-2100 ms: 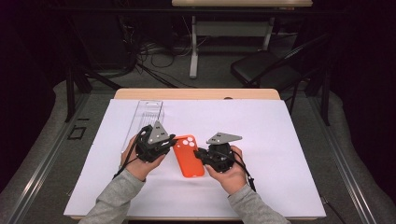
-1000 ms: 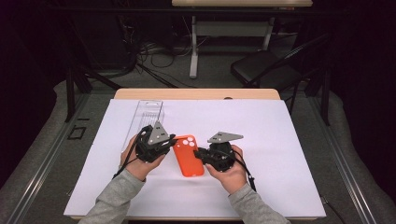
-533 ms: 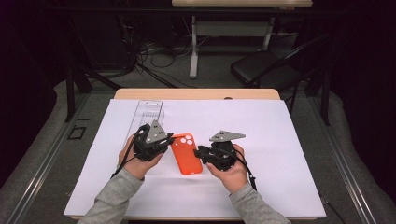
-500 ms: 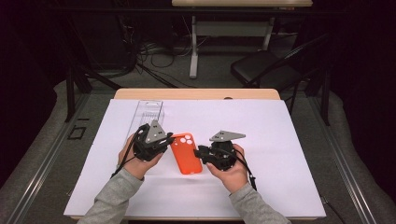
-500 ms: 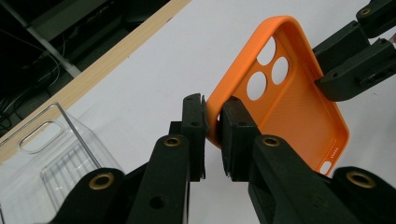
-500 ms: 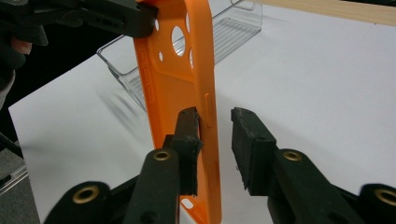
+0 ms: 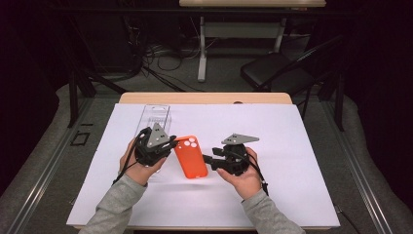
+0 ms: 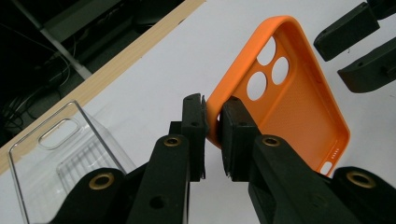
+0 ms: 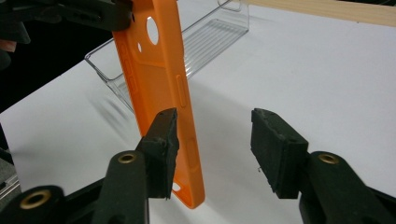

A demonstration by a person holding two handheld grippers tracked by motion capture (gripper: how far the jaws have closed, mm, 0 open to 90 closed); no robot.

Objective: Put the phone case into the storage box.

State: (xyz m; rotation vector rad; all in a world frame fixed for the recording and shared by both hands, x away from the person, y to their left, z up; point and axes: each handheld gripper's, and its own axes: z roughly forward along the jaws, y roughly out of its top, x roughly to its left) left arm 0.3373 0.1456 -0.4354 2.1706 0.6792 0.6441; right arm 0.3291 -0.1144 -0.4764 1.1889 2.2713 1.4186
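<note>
Since the earlier frame the right gripper (image 7: 210, 161) has let go: its 2 jaws have just been opening and stand spread beside the case. On the white sheet (image 7: 302, 146), the clear tray (image 7: 155, 116) lies beyond. An orange phone case (image 7: 191, 157), lifted between both grippers, runs lengthwise away from the person, camera holes at the far end. Left gripper (image 8: 212, 126) pinches its rim.

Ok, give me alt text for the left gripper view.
The left gripper pinches the rim of an orange phone case beside its camera holes, above white paper. A clear plastic tray lies at left.
</note>
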